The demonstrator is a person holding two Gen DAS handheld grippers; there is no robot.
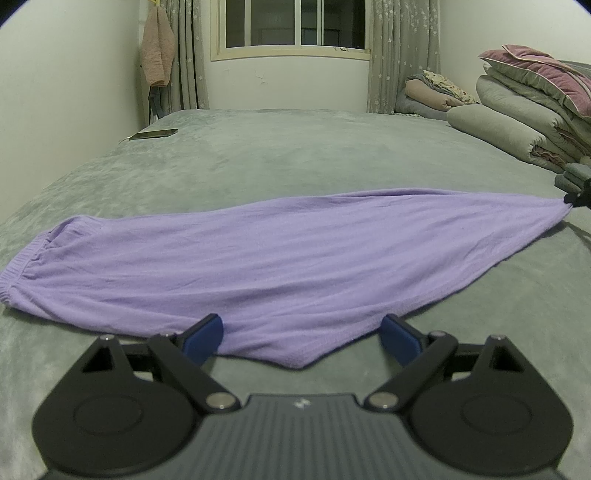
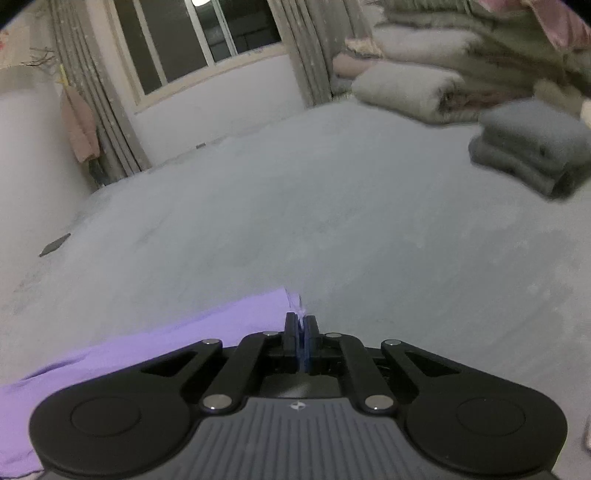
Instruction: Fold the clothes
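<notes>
A lilac garment (image 1: pixel 266 258) lies stretched across the grey bed (image 1: pixel 295 155), its elastic waistband at the left and a near corner pointing at me. My left gripper (image 1: pixel 303 338) is open, its blue pads either side of that near corner, low over the bed. My right gripper (image 2: pixel 301 325) is shut on the garment's far right corner (image 2: pixel 295 299); it shows at the right edge of the left wrist view (image 1: pixel 580 199), pulling the cloth taut. The lilac cloth (image 2: pixel 147 354) trails to the left in the right wrist view.
Folded quilts and pillows (image 1: pixel 524 107) are stacked at the back right of the bed. A folded grey cloth (image 2: pixel 532 147) lies in front of them. A phone (image 1: pixel 155 133) lies at the far left edge by the wall. A window (image 1: pixel 291 26) and curtains stand behind.
</notes>
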